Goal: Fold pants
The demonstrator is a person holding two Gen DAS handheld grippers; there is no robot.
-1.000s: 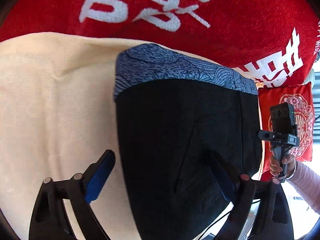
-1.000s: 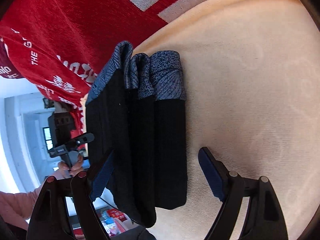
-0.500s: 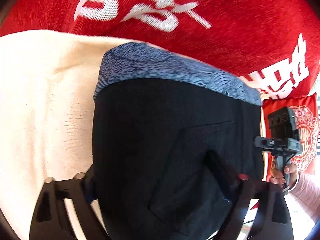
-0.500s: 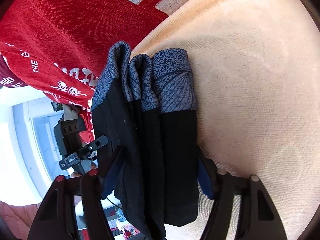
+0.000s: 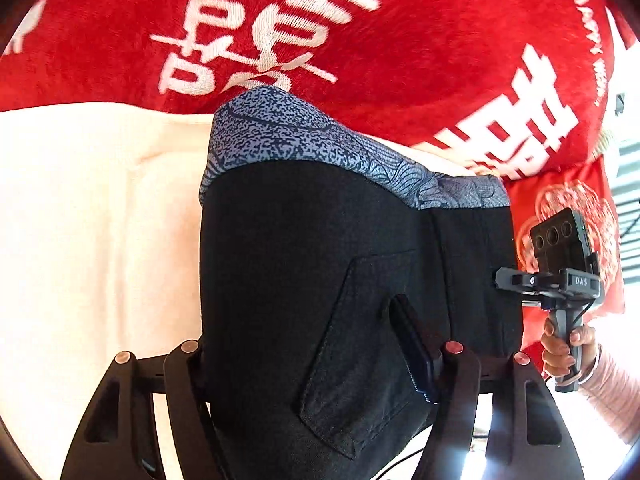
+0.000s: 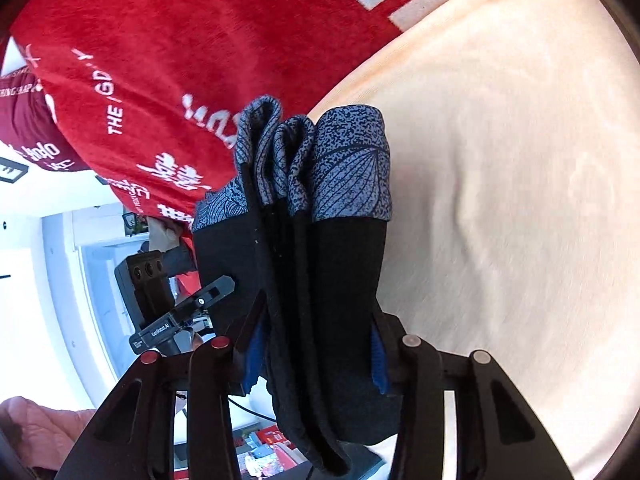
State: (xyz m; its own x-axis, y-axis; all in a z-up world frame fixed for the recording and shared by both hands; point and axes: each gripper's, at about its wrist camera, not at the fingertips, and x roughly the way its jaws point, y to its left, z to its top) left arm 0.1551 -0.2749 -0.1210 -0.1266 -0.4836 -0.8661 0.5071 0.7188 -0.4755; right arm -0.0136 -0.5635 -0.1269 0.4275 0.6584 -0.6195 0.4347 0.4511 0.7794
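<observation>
- Pants (image 5: 320, 264), black with a blue patterned waistband (image 5: 320, 148), folded into a thick bundle of several layers and held up over the cream blanket (image 5: 88, 220); whether the lower end touches it, not visible.
- Soft and limp by the look of it, light, not fragile; layers likely to slide over one another and spring apart if pinched loosely or let go on one side.
- Best taken across the whole stack near its edges, so that every layer is caught; a grip on the outer layer alone would likely let the inner folds sag out.
- Left gripper (image 5: 316, 360) clamped on the bundle, one finger on the outer face beside the patch pocket (image 5: 360, 344), the other hidden behind the cloth's left edge.
- Right gripper (image 6: 316, 352) clamped across the stacked layers from the narrow side, blue pads (image 6: 378, 360) pressed against the cloth on both flanks.
- Seen from the right wrist, three folds showing at the waistband end, slightly fanned apart.
- Red blanket with white characters (image 5: 360, 48) lying just beyond the cream one, waistband end pointing toward it.
- Red cushion (image 5: 580, 216) off to the far side, well clear of the bundle.
- Nothing standing on the cream blanket below; only the two grippers close together, liable to crowd each other.
</observation>
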